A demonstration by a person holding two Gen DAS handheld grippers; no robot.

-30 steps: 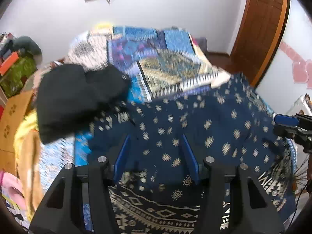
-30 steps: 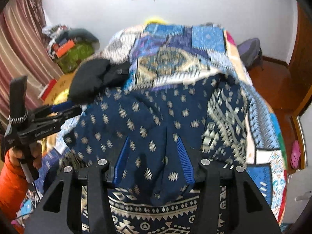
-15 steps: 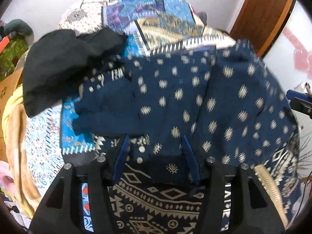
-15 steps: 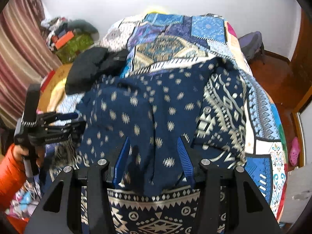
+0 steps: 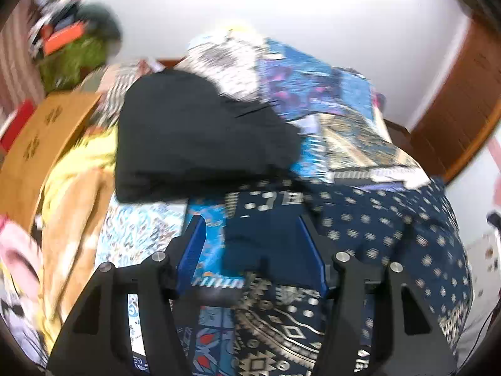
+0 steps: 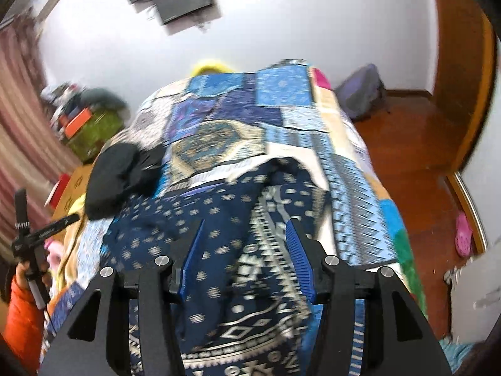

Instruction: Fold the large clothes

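Observation:
A large navy garment [image 5: 375, 228] with pale dots and a geometric border lies spread on the bed, also seen in the right wrist view [image 6: 219, 206]. My left gripper [image 5: 250, 244] hovers over its left corner. Its jaws are opening, and a navy fold lies between them against the right finger only. My right gripper [image 6: 242, 250] hangs over the garment's middle with its fingers apart and cloth showing between them, not pinched. The left gripper [image 6: 70, 219] also appears at the far left of the right wrist view, held by a hand in an orange sleeve.
A black garment [image 5: 194, 144] lies heaped on the patchwork bedspread [image 5: 328, 94] beyond the navy one. A yellow-tan blanket [image 5: 72, 194] and a cardboard box [image 5: 40, 134] sit left of the bed. To the right are wooden floor [image 6: 407, 156], a purple bag [image 6: 360, 94] and a door [image 5: 463, 94].
My left gripper has slid left from the garment's middle to its left corner, so the black heap now sits ahead. The right gripper has drawn back and up a little.

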